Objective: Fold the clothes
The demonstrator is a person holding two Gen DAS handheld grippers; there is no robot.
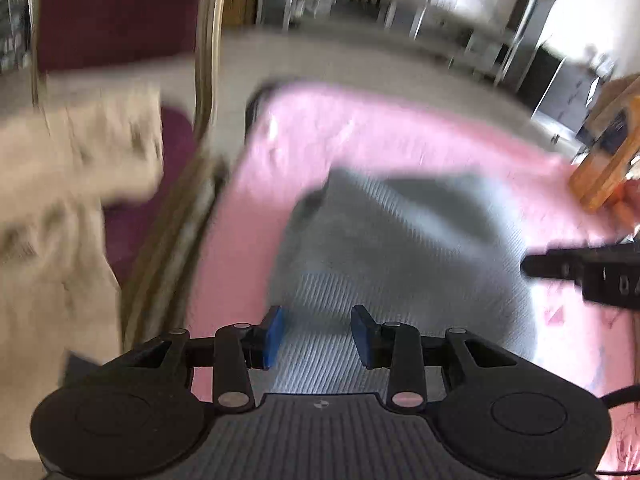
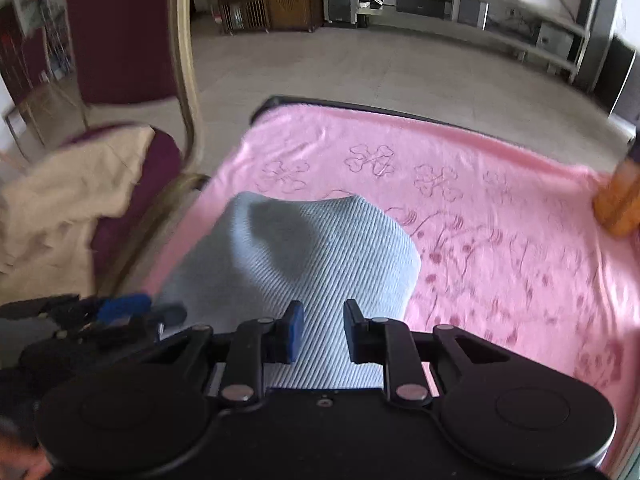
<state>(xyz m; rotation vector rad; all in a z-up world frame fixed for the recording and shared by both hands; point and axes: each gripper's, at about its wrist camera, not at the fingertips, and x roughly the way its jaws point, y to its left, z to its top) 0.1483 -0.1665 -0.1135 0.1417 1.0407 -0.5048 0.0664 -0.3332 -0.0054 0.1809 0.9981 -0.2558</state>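
A light blue ribbed garment (image 1: 400, 248) (image 2: 296, 248) lies bunched on a pink flowered blanket (image 1: 400, 136) (image 2: 500, 220). My left gripper (image 1: 317, 336) hovers over the garment's near part with its blue pads apart, and the cloth shows beneath the gap without being pinched. It also shows at the garment's left edge in the right wrist view (image 2: 132, 312). My right gripper (image 2: 323, 330) has its pads close together with the ribbed cloth filling the gap and narrowing toward them. Its dark finger (image 1: 560, 268) reaches in at the garment's right side.
A maroon chair with a gold frame (image 2: 184, 80) stands left of the blanket, with a beige cloth (image 2: 68, 200) draped over its seat. An orange wooden object (image 2: 620, 204) sits at the blanket's right edge. Shelves and cabinets line the far wall beyond bare floor.
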